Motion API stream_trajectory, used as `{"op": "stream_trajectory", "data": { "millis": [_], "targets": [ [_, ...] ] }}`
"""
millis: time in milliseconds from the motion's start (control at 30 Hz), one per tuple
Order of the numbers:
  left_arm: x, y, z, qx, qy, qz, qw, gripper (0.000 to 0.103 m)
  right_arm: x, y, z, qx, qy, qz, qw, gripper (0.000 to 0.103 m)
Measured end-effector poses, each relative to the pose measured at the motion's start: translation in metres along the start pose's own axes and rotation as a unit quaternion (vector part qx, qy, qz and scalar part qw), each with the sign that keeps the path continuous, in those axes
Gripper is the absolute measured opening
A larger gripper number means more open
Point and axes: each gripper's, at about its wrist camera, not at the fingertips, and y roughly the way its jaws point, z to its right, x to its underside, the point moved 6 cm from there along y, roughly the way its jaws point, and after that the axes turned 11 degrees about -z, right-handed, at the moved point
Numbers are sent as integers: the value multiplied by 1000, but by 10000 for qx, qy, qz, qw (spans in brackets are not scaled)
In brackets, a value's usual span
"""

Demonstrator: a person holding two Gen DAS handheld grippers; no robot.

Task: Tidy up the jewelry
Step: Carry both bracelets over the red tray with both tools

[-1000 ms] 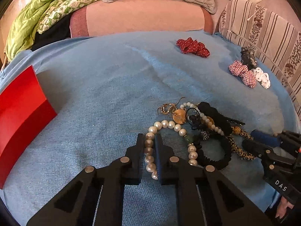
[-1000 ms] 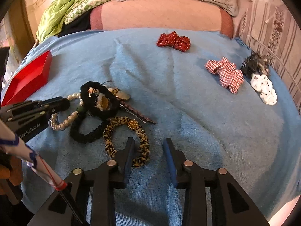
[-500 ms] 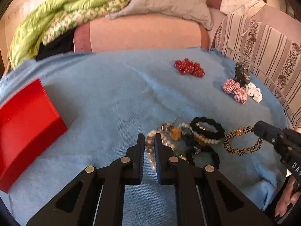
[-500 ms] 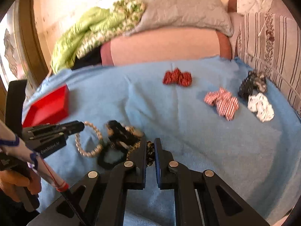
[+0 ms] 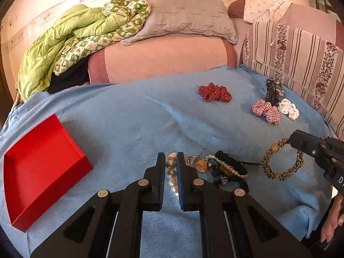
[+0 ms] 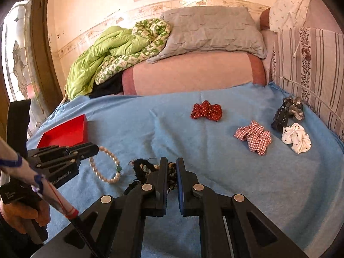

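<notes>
Left gripper (image 5: 171, 167), marked "GenRobot.AI", clamps a round-beaded pearl bracelet (image 5: 172, 173). Right gripper (image 6: 171, 172) has just closed on a leopard-print fabric bracelet (image 5: 282, 164). Both bracelets hang above tangled jewelry (image 5: 223, 168) on the blue blanket (image 5: 133, 120); red rectangular tray (image 5: 40, 161) lies left.

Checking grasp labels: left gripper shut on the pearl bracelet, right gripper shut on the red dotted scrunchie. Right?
Half right. The left gripper is shut on the pearl bracelet. The right gripper is shut on the leopard-print bracelet, as the left wrist view shows. The red dotted scrunchie lies untouched, far back on the blue blanket.
</notes>
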Motion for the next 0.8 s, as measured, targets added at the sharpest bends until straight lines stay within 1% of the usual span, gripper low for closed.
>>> {"op": "stream_trajectory", "data": {
  "millis": [267, 500, 667, 800],
  "targets": [
    [0, -3, -16, -57, -178, -9, 9998, 10, 0, 3, -5, -92, -38, -69, 9999, 9],
    [-3, -12, -42, -76, -432, 55, 9990, 10, -8, 3, -28, -245, -225, -123, 9994, 9],
    [-9, -22, -75, -132, -761, 144, 9969, 10, -19, 14, -50, -449, -271, -249, 9983, 9],
    [-14, -29, -106, -208, -1053, 195, 9940, 10, -35, 25, -81, -671, -442, -332, 9962, 9]
  ]
}}
